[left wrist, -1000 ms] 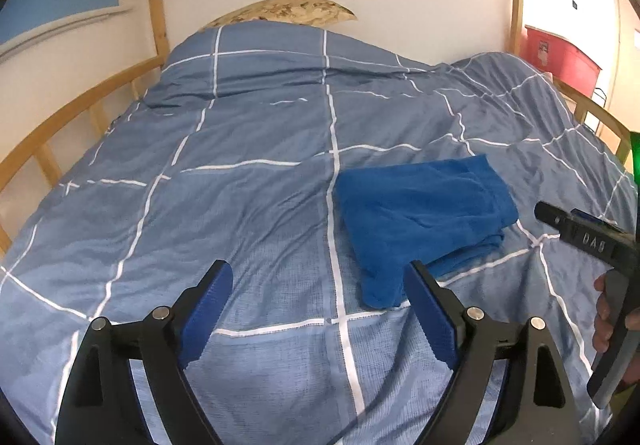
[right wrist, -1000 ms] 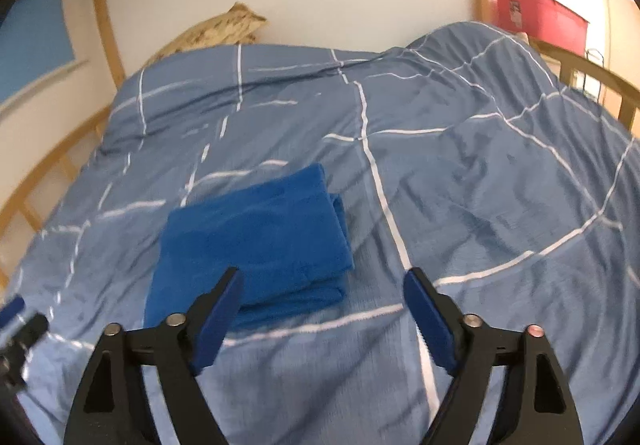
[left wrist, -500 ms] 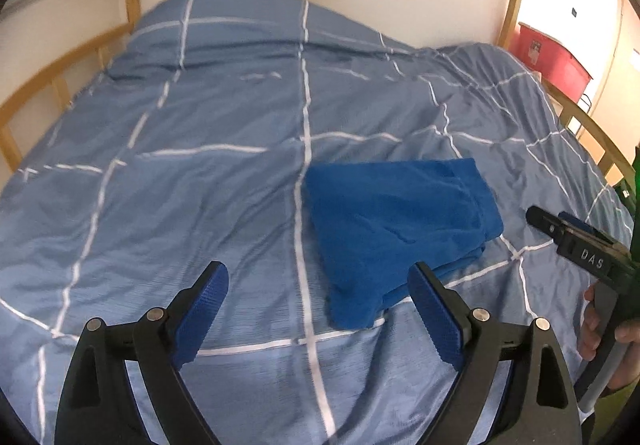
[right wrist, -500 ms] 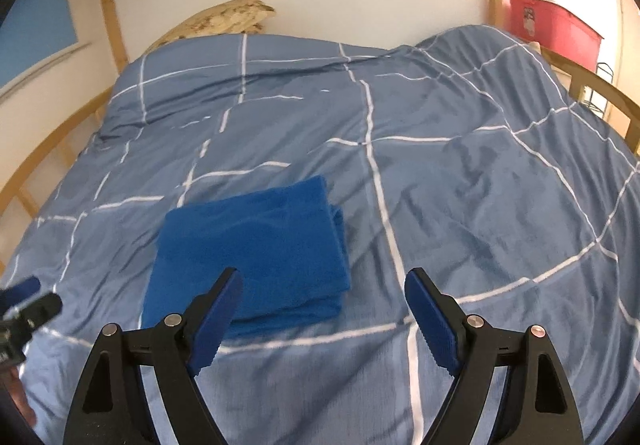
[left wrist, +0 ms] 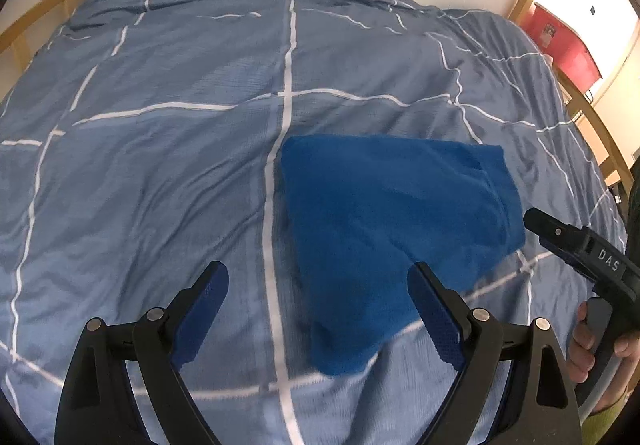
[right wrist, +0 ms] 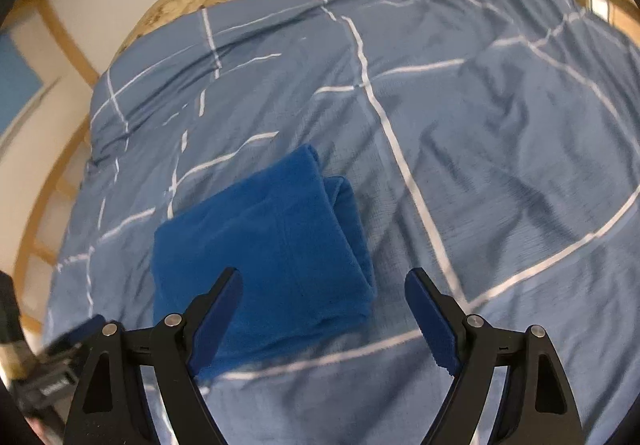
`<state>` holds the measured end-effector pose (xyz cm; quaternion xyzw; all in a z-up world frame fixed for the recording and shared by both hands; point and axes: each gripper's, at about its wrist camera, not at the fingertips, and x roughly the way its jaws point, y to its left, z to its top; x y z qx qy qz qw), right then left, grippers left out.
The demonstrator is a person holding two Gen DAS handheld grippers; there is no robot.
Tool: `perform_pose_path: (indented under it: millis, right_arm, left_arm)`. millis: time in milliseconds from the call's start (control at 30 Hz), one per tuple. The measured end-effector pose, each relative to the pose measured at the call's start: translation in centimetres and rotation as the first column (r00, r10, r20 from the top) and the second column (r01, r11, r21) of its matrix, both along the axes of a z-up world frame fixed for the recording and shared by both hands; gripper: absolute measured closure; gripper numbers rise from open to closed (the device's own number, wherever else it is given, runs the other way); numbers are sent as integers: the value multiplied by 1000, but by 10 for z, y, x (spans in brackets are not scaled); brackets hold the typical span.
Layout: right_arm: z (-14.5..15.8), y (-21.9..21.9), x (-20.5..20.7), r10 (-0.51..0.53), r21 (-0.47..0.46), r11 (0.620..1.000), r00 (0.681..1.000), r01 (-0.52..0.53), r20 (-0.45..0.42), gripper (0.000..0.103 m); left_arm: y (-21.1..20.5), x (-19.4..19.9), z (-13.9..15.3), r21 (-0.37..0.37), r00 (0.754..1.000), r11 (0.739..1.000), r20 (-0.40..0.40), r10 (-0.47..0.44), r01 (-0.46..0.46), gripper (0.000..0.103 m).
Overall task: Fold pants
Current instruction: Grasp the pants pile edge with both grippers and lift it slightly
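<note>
The blue pants [left wrist: 396, 221] lie folded into a compact stack on the blue checked duvet [left wrist: 160, 149]. They also show in the right wrist view [right wrist: 264, 249]. My left gripper [left wrist: 318, 309] is open and empty, just short of the stack's near left edge. My right gripper [right wrist: 324, 309] is open and empty above the stack's near right corner. The right gripper's body also shows in the left wrist view [left wrist: 580, 249], to the right of the pants, held in a hand.
A patterned pillow [right wrist: 180, 1] lies at the head of the bed by the white wall. A curved wooden bed rail [right wrist: 52, 181] runs along the left. A red bin [left wrist: 560, 41] stands beyond the bed's right side.
Both grippers have moved closer to the bed and the folded pants, which now look larger. The right view has tilted and blurred. Both grippers stay open.
</note>
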<state>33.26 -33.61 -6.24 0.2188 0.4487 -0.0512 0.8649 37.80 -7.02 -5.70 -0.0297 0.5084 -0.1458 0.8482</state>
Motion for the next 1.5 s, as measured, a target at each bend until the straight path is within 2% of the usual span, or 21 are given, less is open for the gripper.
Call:
perform_pose_path:
  millis: [100,267,433,700,800,833,867,900,1000,1133,1300,1500]
  right_arm:
    - [-12,-6,7,-39,21,999,999,39,-27,19]
    - [-31,-5,15,-31,7,999,998,32,-55,19]
    - [-46,-8,18,-38,53,998,997,41,-64,19]
    - [-63,-11,25,14,125,992,998,-7,-57,23]
    - [-75,-10,29,41,178,984,997,-30,-59,24]
    - [-77,-10,29,43,188,982,997,-31,-57,24]
    - [-78,-9,30,48,195,980,997,-37,-53,26]
    - [-79,-8,30,57,204,978,997,-46,-47,34]
    - [-78,-5,31,76,230,971,996,-66,-38,42]
    - [-72,1,29,95,206,974,995,-90,-13,56]
    - [-60,2,18,72,192,978,997,-76,26,66]
    - [-29,16,3,75,106,991,992,-86,100,69]
  left_arm:
    - [-1,12,-9,6,1000,1000,-10,18,-18,12]
    - [1,25,-26,6,999,999,-38,34,-34,12]
    - [-2,33,-45,-27,996,999,-83,20,-22,14]
    - [-10,41,-64,-80,991,997,-134,-15,4,24]
    - [-11,42,-69,-104,989,995,-149,-15,0,33]
    - [-11,41,-69,-117,988,993,-152,-15,-2,39]
    - [-11,41,-69,-138,988,990,-156,-23,1,45]
    - [-12,41,-68,-135,988,991,-152,-21,1,46]
    - [-13,39,-66,-146,989,989,-146,-22,0,56]
    - [-11,35,-58,-161,991,987,-133,0,-22,70]
    - [-12,30,-48,-164,996,986,-89,-2,-13,75]
    - [-5,21,-24,-172,1000,985,-29,-11,6,75]
